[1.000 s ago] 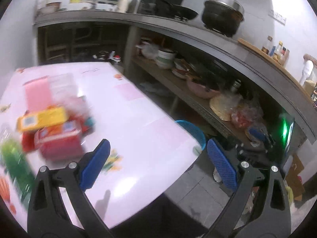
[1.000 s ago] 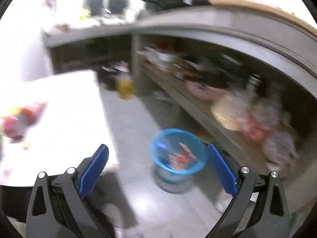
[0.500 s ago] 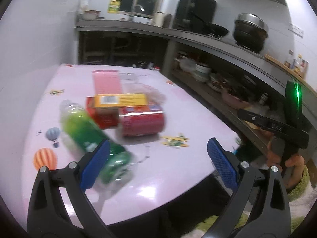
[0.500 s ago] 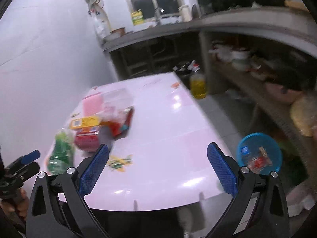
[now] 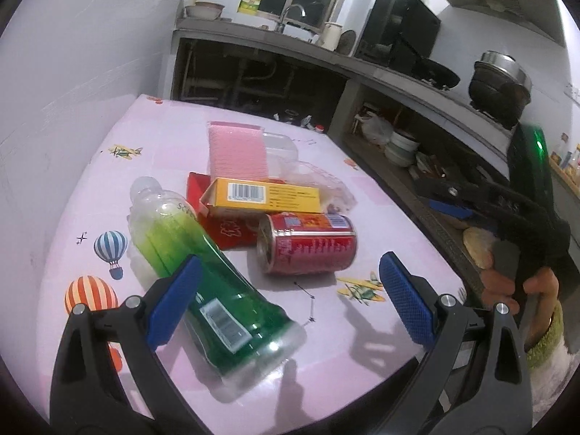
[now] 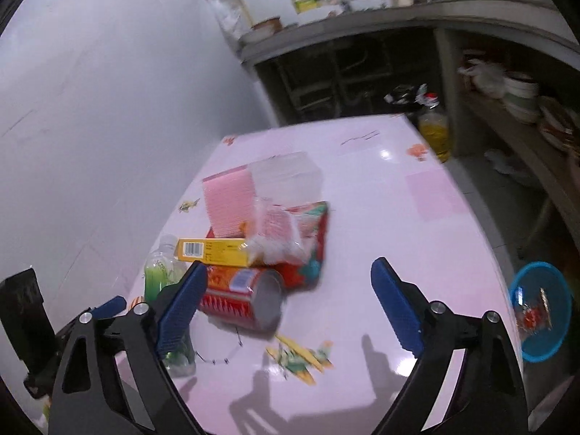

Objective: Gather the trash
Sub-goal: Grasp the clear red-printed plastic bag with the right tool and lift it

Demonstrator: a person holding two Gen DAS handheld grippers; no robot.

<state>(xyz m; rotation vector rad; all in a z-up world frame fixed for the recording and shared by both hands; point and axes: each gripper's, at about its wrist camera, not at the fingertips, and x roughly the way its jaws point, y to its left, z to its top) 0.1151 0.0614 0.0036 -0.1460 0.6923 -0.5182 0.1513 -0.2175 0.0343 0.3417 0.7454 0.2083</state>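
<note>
A pile of trash lies on the pink table (image 5: 362, 195): a green plastic bottle (image 5: 203, 282) on its side, a red can (image 5: 308, 248), a yellow box (image 5: 264, 195), a red packet (image 5: 232, 230), a pink pack (image 5: 237, 152) and clear plastic wrap (image 5: 308, 177). My left gripper (image 5: 290, 297) is open and empty, hovering over the bottle and can. My right gripper (image 6: 290, 308) is open and empty above the can (image 6: 243, 299), near the yellow box (image 6: 214, 252) and red packet (image 6: 311, 250). The bottle (image 6: 159, 275) is partly hidden behind its left finger.
A blue waste basket (image 6: 540, 311) with scraps inside stands on the floor right of the table. A wall runs along the table's left side. A counter with shelves of dishes (image 5: 402, 145) and a pot (image 5: 500, 83) lies beyond. An oil bottle (image 6: 435, 134) stands on the floor.
Both grippers have swung from the floor and basket side to face the table. They have come closer to the trash pile. Both stay open.
</note>
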